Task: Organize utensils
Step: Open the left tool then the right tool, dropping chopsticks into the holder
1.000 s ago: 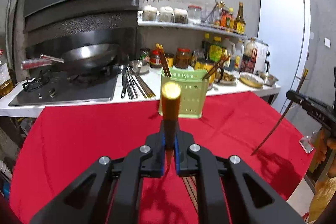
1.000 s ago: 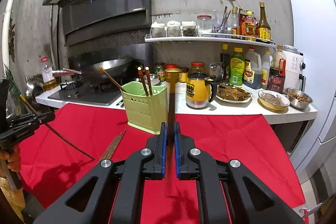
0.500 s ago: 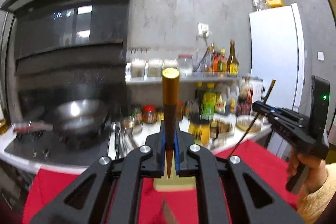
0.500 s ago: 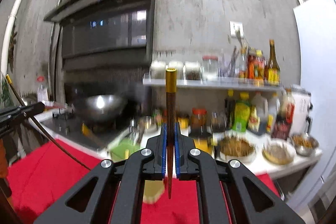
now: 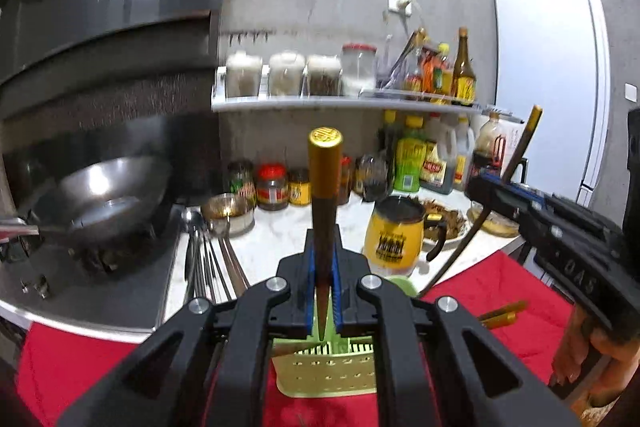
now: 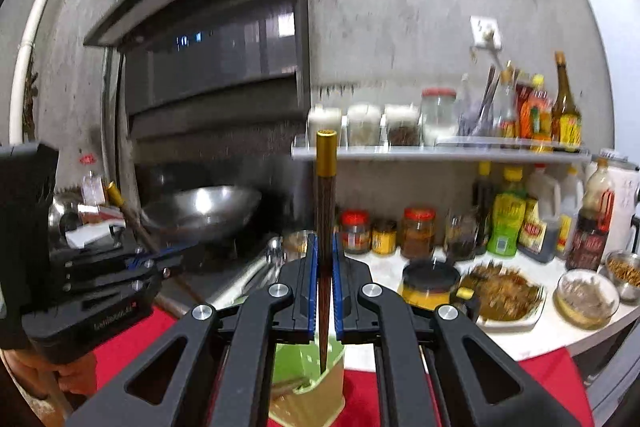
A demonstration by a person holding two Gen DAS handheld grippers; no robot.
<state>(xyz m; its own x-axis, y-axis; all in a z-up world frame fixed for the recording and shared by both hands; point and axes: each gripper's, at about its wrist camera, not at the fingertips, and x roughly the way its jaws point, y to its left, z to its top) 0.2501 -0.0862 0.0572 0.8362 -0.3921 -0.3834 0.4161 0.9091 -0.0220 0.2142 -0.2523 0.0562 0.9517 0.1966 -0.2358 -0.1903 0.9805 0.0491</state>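
My left gripper is shut on a dark wooden chopstick with a gold cap, held upright, tip over the green utensil holder on the red cloth. My right gripper is shut on a like chopstick, its tip down inside the green holder. The right gripper also shows in the left wrist view with its chopstick slanted. The left gripper shows in the right wrist view with its chopstick.
A yellow mug stands just behind the holder. A wok sits on the stove at left. Metal utensils lie on the white counter. Jars and bottles line the back. Loose chopsticks lie on the red cloth.
Both grippers have come in over the green holder from apart, turning their chopsticks upright. The holder now lies right under the fingers in both views.
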